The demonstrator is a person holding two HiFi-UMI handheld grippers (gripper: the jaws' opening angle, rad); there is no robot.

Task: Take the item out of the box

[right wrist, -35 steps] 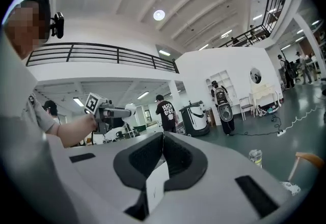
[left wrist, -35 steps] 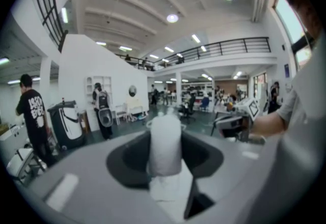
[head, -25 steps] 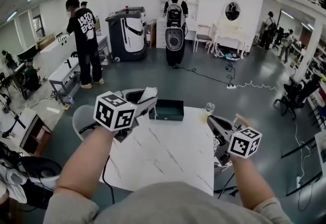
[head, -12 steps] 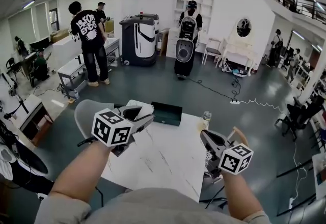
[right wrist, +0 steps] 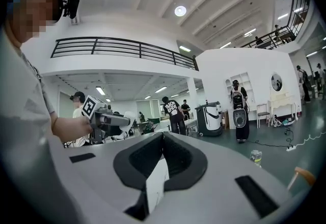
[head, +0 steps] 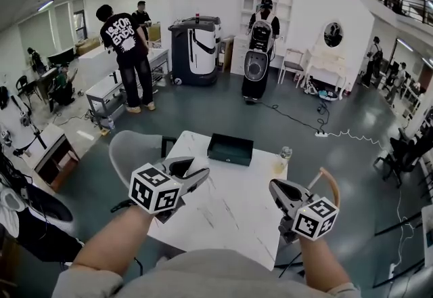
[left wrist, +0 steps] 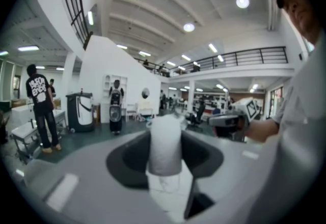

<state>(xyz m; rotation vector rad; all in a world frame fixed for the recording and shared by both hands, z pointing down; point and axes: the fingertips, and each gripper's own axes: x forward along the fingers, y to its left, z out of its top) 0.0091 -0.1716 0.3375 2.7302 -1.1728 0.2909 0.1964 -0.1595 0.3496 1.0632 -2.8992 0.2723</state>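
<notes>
In the head view my left gripper (head: pixel 200 173) is shut on a white rolled item (head: pixel 195 167), held above the near left part of the white marble table (head: pixel 230 215). The left gripper view shows that item (left wrist: pixel 165 144) upright between the jaws. A dark green open box (head: pixel 230 149) sits at the table's far edge, well ahead of the gripper; its inside looks empty. My right gripper (head: pixel 276 188) hovers over the table's right edge with its jaws together and nothing in them. The right gripper view (right wrist: pixel 162 135) shows the tips meeting.
A small clear bottle (head: pixel 284 154) stands at the table's far right corner. A grey chair (head: pixel 132 151) is off the table's left side. Farther off are people (head: pixel 125 46), a wheeled machine (head: pixel 195 49) and a humanoid robot (head: pixel 258 53) on the hall floor.
My left gripper with the white item has drawn back from the box toward me. The right gripper has also come lower and nearer. The head view has turned slightly.
</notes>
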